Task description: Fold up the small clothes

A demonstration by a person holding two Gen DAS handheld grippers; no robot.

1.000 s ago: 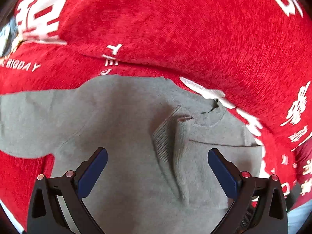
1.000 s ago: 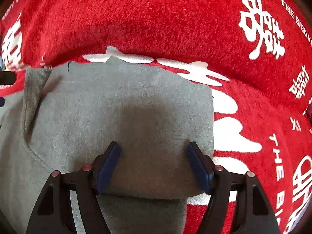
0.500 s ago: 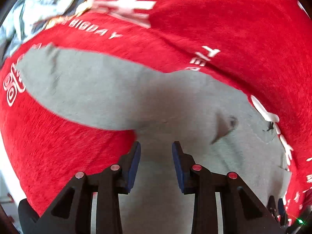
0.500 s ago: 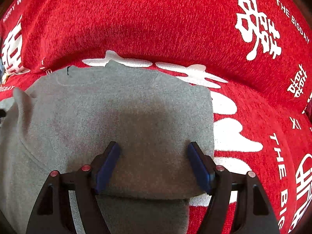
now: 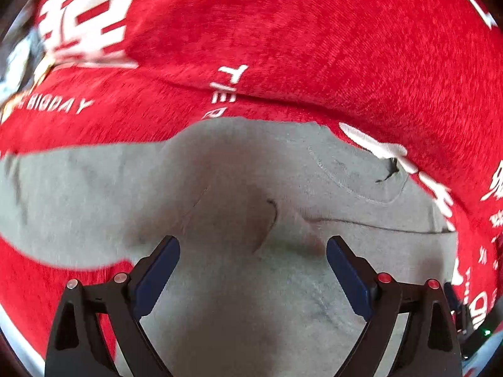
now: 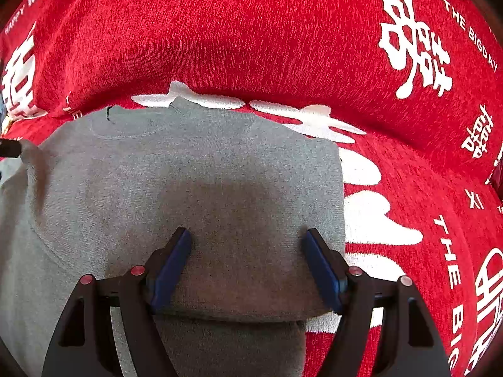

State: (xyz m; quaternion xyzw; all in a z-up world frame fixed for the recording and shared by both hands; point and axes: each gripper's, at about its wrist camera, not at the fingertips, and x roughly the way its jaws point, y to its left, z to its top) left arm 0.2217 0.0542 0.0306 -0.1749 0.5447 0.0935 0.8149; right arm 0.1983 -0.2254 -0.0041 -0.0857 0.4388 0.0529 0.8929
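Grey sweater: the sweater (image 5: 239,194) (image 6: 195,182) lay spread on the red blanket (image 5: 314,37) (image 6: 235,31), its neckline toward the blanket's raised fold.
Sleeve: one sleeve (image 5: 72,194) stretched out to the left of the sweater's body.
Left gripper: the left gripper (image 5: 253,251) hovered over the sweater's middle, fingers spread wide, grasping nothing.
Right gripper: the right gripper (image 6: 246,238) sat over the sweater's folded right edge, fingers released, pads (image 6: 171,264) against the cloth.
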